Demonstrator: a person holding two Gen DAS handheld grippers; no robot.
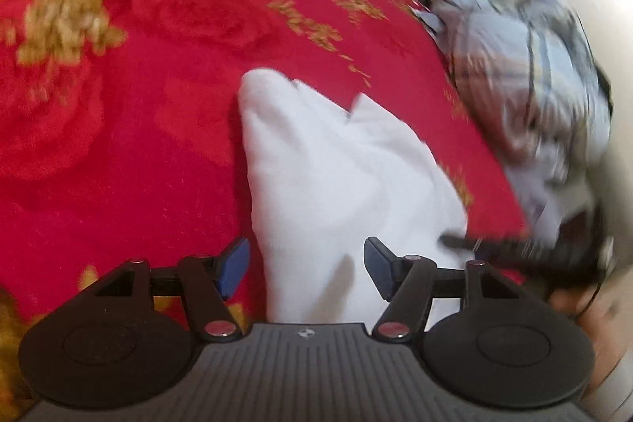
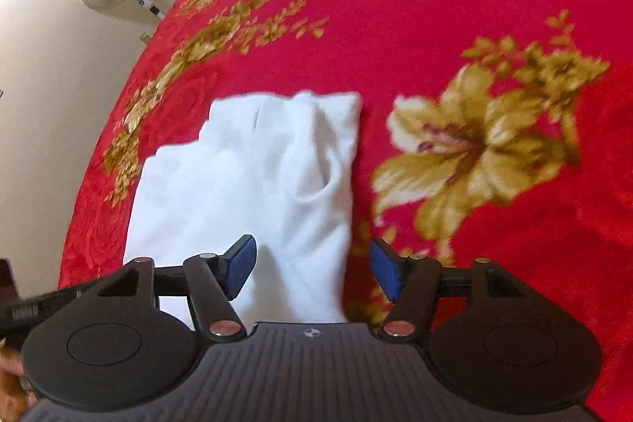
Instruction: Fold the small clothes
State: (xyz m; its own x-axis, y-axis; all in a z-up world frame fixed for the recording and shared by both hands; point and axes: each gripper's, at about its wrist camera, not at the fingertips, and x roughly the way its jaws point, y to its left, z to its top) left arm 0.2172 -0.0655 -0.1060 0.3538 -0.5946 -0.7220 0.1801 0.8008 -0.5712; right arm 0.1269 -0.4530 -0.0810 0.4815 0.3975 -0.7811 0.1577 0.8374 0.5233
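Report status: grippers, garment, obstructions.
Left gripper open, empty. Right gripper open, empty. White garment folded on red blanket. Nothing blocking it.

To the right of the left gripper [image 1: 306, 269] we see a grey-blue heap of cloth [image 1: 530, 78], too blurred to tell what it is. The near edge of the folded white cotton garment [image 1: 336, 176] is hidden behind this gripper's body. Beyond the fingers, the red plush blanket with gold flowers [image 1: 118, 105] is smeared by blur and cut off by the picture's edge.
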